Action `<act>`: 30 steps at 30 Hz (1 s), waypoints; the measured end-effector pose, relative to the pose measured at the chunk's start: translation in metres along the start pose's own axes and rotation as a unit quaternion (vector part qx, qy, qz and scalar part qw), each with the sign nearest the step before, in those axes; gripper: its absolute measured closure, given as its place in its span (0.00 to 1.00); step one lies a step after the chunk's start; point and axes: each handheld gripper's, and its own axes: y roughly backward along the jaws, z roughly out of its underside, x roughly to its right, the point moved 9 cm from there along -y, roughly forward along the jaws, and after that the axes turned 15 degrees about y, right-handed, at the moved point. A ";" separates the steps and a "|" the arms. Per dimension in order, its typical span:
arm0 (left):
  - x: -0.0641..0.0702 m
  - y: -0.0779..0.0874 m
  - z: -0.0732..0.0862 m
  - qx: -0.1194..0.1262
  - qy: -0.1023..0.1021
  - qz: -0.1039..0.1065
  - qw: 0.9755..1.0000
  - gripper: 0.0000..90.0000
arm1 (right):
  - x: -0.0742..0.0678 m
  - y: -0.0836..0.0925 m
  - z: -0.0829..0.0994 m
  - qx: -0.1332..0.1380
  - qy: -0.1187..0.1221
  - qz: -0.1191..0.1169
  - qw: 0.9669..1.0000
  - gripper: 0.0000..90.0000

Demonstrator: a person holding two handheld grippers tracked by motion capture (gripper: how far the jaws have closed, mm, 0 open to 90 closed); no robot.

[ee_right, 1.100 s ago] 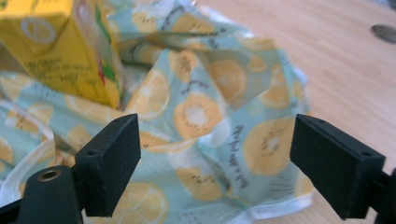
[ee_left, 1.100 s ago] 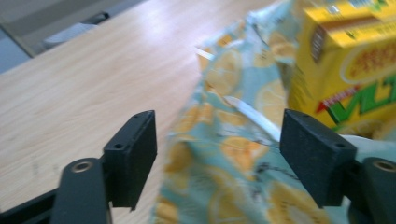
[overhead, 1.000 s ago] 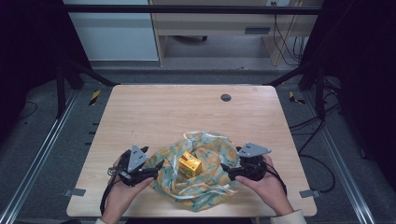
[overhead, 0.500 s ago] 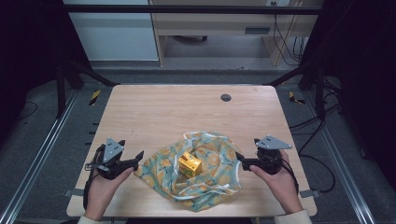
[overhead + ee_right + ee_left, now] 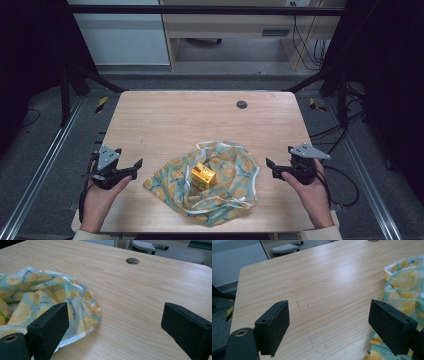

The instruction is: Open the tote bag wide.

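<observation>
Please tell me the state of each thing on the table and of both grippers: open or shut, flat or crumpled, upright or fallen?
Lemon-print turquoise cloth: crumpled, spread open on the table.
Small yellow carton box: uncovered, resting in the cloth's middle.
Left gripper: open, empty, beside the cloth.
Right gripper: open, empty, beside the cloth.
Light wooden table: bare at the far half.

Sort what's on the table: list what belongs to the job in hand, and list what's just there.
Job: lemon-print cloth; yellow box sitting on it; left tool and right tool, both open beside the cloth.
Just there: round grommet in the table.
</observation>
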 end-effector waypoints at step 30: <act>-0.054 -0.016 0.027 -0.076 0.011 -0.053 0.996 0.13 | 0.025 0.002 0.052 -0.056 -0.030 0.012 0.998 0.05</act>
